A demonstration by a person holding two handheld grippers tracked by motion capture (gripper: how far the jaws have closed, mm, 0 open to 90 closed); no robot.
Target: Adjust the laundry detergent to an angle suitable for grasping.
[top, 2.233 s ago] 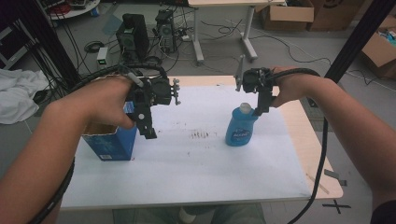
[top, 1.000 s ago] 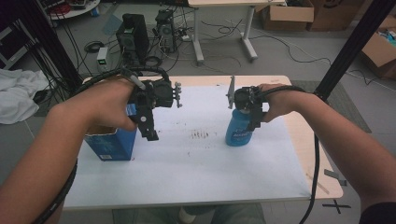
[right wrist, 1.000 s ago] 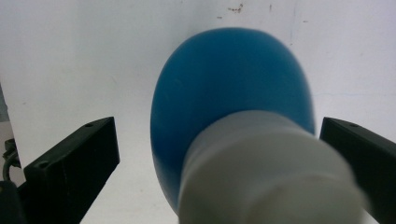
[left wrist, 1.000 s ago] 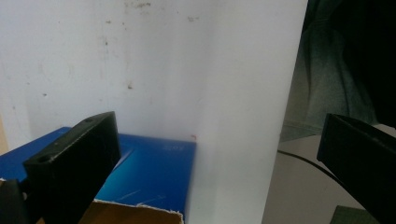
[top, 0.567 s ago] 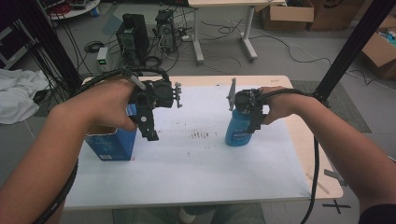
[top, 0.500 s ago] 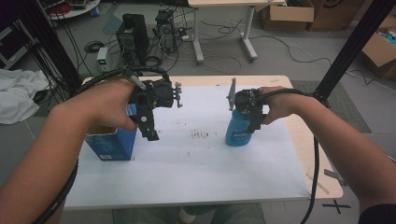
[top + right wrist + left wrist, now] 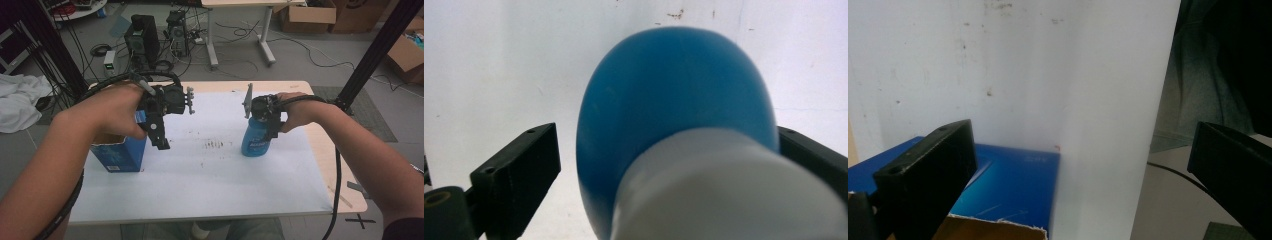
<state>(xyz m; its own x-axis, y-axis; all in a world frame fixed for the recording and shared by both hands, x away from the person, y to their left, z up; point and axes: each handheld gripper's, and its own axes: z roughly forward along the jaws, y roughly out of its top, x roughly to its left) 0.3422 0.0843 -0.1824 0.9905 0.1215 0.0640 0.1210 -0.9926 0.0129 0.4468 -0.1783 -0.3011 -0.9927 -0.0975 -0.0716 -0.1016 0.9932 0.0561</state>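
Right gripper (image 7: 268, 131) has just been closing its jaws around my upright blue bottle (image 7: 255, 140) at mid-table, a gap left at one jaw, the other's contact hidden; left gripper (image 7: 159, 141) hovers wide open above the blue box (image 7: 120, 156).

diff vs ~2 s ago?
The right gripper came down from above the blue bottle and now straddles its top. Its jaws have just been closing, with a gap still showing beside the left one. The left gripper and blue box stayed put.
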